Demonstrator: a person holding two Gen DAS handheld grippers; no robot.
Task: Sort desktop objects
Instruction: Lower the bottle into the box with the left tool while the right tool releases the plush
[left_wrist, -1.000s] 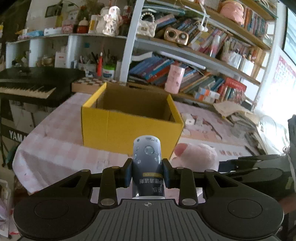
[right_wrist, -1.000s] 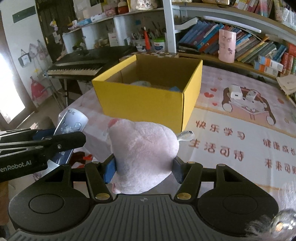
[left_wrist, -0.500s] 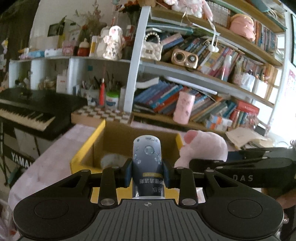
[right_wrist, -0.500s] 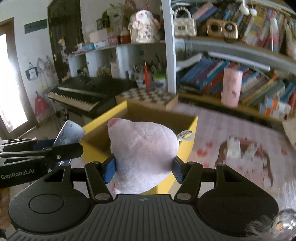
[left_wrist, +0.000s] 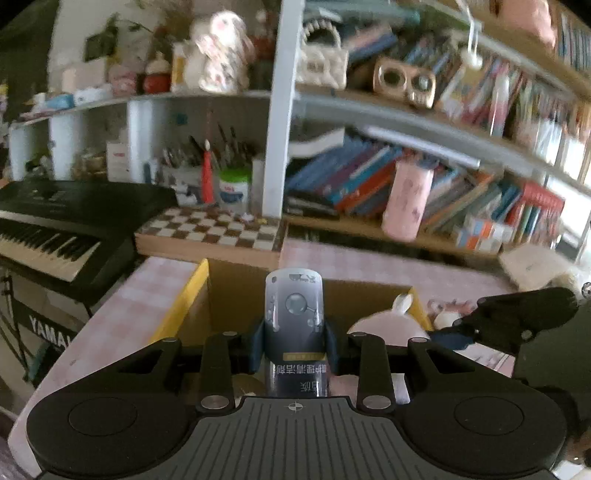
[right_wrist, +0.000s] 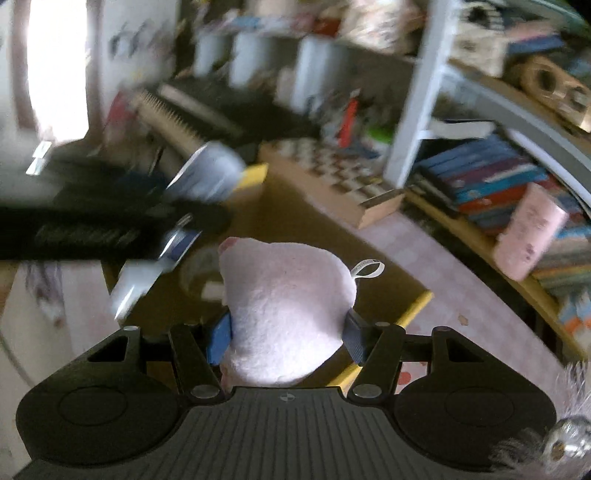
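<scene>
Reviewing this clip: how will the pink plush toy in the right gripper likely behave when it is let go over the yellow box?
The pink plush toy bulges around the right gripper pads, so it is probably soft and squashy. It looks light, likely to drop gently into the yellow box. Being fuzzy and lumpy, it should settle rather than roll.

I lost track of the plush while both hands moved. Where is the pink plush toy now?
The pink plush toy is clamped in the right gripper, centre of the right wrist view, over the open yellow box.
</scene>
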